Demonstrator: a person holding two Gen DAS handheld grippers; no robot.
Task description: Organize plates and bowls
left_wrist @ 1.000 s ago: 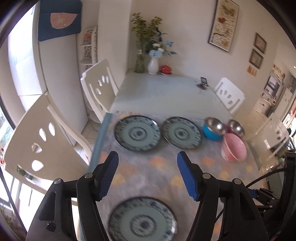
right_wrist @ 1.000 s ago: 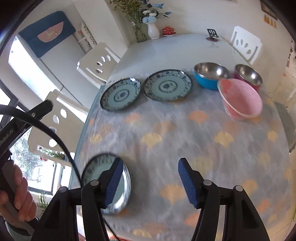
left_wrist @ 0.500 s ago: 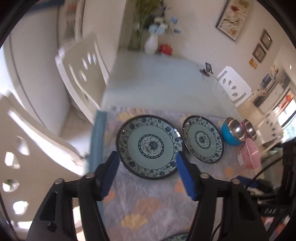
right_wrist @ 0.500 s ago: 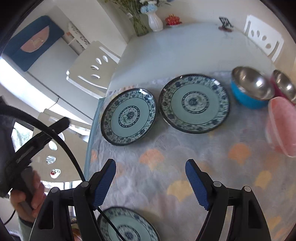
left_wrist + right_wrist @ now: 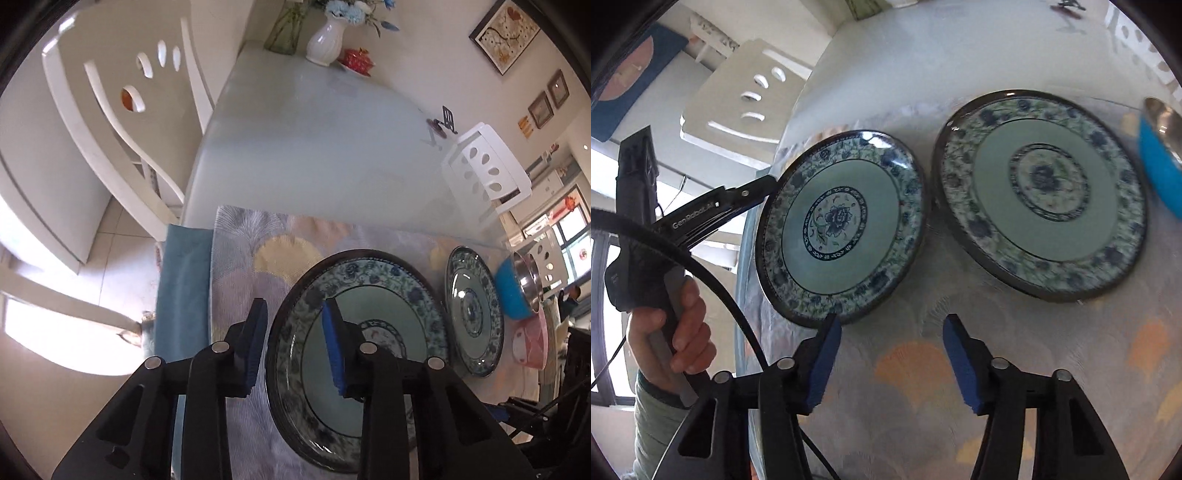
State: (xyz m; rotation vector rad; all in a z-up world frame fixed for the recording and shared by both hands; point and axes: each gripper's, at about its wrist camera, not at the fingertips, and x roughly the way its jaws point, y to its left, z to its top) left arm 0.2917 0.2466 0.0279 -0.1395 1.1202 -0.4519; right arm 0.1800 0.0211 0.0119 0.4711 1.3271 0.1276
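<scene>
Since half a second ago the left gripper has closed in on the near-left round blue-and-white patterned ceramic plate, and its jaws now straddle that plate's left rim: one blue pad hangs outside the rim over the pastel fan-patterned tablecloth, the other sits inside, over the plate's pale green well. A gap shows between the pads, so the jaws are parted and not yet clenched on the rim. Straddling the edge this way looks like the setup for a pinch that would let the plate be lifted and stacked.

Seen from the right wrist, the left tool comes in low from the plate's far-left side, nearly level with the table, held in the person's left hand.

The right gripper is released, holding nothing, with its jaws wide apart just short of the same plate's near edge. A second matching patterned plate lies beyond its right jaw, almost touching the first. Further right sits a blue bowl with a steel interior, with a pink bowl beside it.
</scene>
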